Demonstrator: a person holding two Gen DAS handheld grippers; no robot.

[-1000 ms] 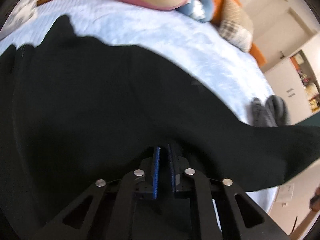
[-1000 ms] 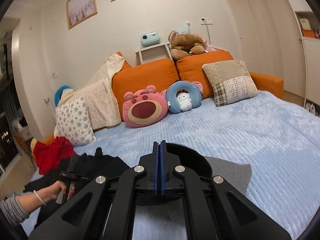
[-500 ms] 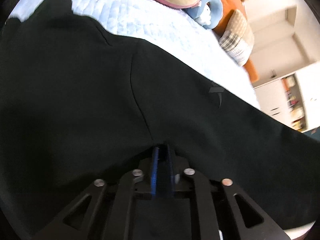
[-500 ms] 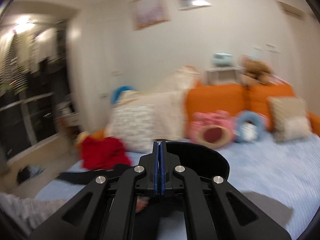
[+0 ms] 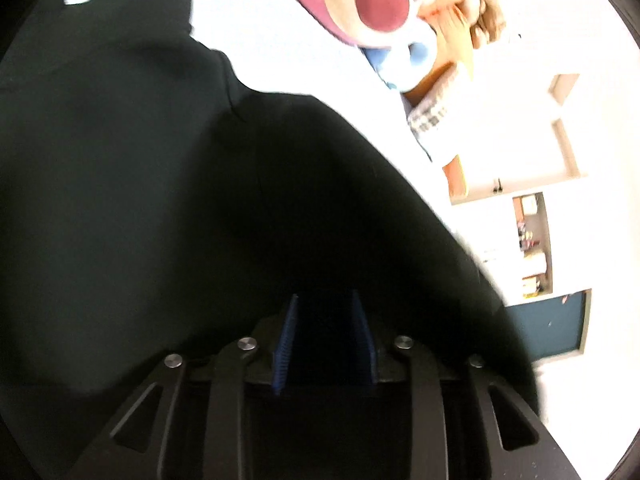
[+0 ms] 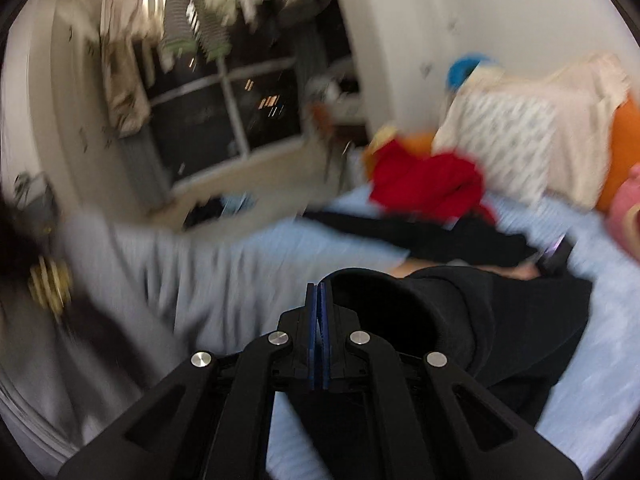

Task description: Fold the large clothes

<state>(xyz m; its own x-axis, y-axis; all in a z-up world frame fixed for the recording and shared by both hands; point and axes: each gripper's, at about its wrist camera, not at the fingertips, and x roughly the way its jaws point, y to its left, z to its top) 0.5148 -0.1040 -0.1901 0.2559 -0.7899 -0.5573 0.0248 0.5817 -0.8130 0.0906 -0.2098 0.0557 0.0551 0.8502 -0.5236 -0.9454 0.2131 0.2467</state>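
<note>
- The black garment [image 5: 168, 184] lies spread on the pale blue bed cover [image 5: 280, 40] and fills most of your left wrist view; in the right wrist view it [image 6: 520, 320] shows as a dark, bunched heap just right of your right gripper.
- Your left gripper [image 5: 325, 344] sits low over the black cloth. Its 2 blue pads [image 5: 285, 344] stand apart, and the jaws have just been opening; black fabric shows in the gap between them, but the pads do not press on it.
- Your right gripper [image 6: 318, 336] has its 2 blue pads pressed flat together. The frame is too blurred to tell whether a thin edge of cloth is caught between them.
- Left of that gripper, a grey striped sleeve [image 6: 168, 264] reaches across the bed; the hand at its end is mostly hidden behind the black cloth.
- Beyond the garment in the right view lie a red cloth [image 6: 424, 180] and a patterned cream pillow [image 6: 516, 132] against an orange cushion [image 6: 626, 128].
- A pink plush cushion [image 5: 360, 0] and a blue ring cushion [image 5: 412, 60] sit at the far edge of the bed in the left view, well apart from the garment.
- A dark window [image 6: 224, 108] is on the far wall, with clothes hanging above it.
</note>
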